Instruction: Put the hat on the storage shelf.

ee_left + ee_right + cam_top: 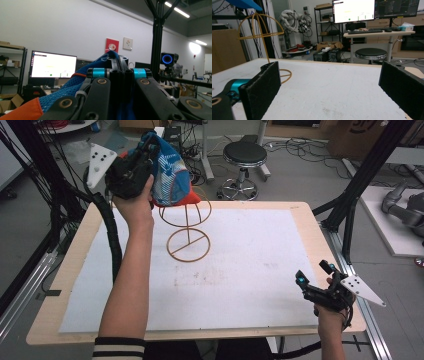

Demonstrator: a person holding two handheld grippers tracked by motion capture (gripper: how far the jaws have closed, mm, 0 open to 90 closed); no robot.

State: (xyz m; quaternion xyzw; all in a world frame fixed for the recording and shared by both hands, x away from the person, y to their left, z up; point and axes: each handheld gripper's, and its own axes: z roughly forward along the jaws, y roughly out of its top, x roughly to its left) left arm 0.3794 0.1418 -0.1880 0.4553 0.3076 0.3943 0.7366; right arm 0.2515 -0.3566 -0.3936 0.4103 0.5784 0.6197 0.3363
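A blue, white and orange cap (170, 170) hangs in the air above the far left of the table, with my left gripper (145, 155) shut on its fabric. In the left gripper view the jaws are pressed together over blue mesh and an orange brim (27, 108). Just below and to the right stands a yellow wire hat stand (187, 227) with a domed top and a round base; its dome (259, 26) also shows at the upper left in the right gripper view. My right gripper (314, 276) rests open near the table's right front edge, jaws wide apart, nothing between them.
A white mat (240, 270) covers the wooden table (305, 215). A black stool (245, 157) stands behind the table. Black frame posts (360, 175) rise at the right, cables lie on the floor at the back, and a monitor (53, 65) glows beyond.
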